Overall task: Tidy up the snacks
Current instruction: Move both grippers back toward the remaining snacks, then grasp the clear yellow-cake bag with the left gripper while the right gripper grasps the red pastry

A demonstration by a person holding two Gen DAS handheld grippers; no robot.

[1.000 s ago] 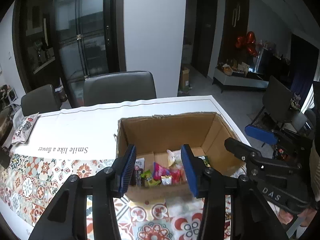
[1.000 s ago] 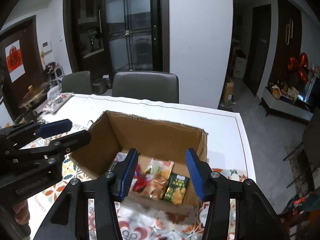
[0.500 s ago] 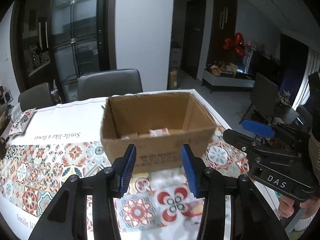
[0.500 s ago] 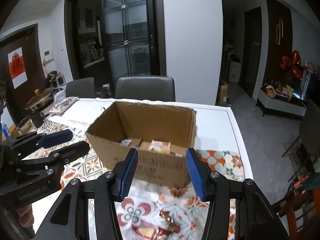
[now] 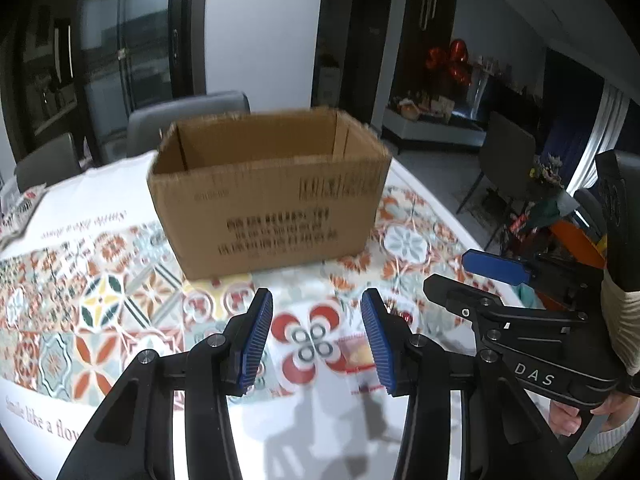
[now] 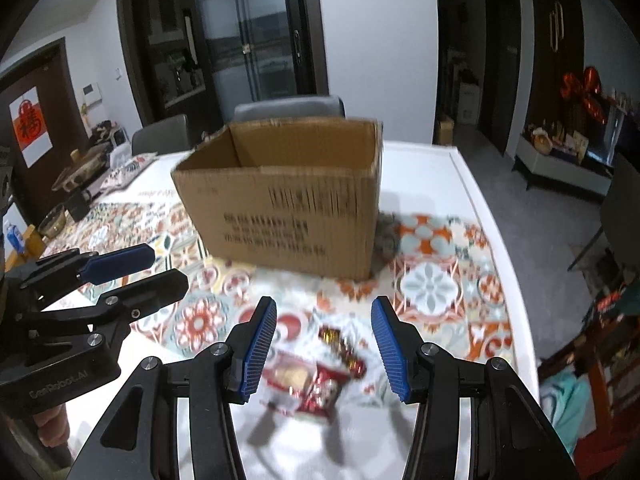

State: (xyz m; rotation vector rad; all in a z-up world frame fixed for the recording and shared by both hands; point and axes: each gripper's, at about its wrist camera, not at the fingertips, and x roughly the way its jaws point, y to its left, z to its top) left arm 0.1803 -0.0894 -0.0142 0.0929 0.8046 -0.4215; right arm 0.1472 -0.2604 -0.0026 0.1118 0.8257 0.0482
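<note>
— What do you have in your fingers right now?

— Nothing in either. My left gripper (image 5: 316,336) hangs over the patterned cloth with its blue pads parted and only tabletop (image 5: 312,412) between them. My right gripper (image 6: 324,344) is parted about as far, and it too grips nothing.

— Where are the snacks?

— A small heap of snack packets (image 6: 316,376) lies on the cloth just under my right fingers: a pale packet with a biscuit picture, a red wrapper touching it, and a few small gold and red sweets at the far edge of the heap. The picture is blurred, so I can't read any label. From the left camera I see only one edge of a packet, beside my right-hand pad.

— And the box?

— The cardboard box (image 6: 288,200) stands upright and open-topped on the tabletop, beyond the heap, apart from it. Its printed side faces me. From this low angle I can't see what is inside.

— Anything else nearby?

— Grey chairs (image 6: 288,106) stand behind the far side of the tabletop, and a few bowls and a pot (image 6: 76,176) sit at its far left end.
</note>
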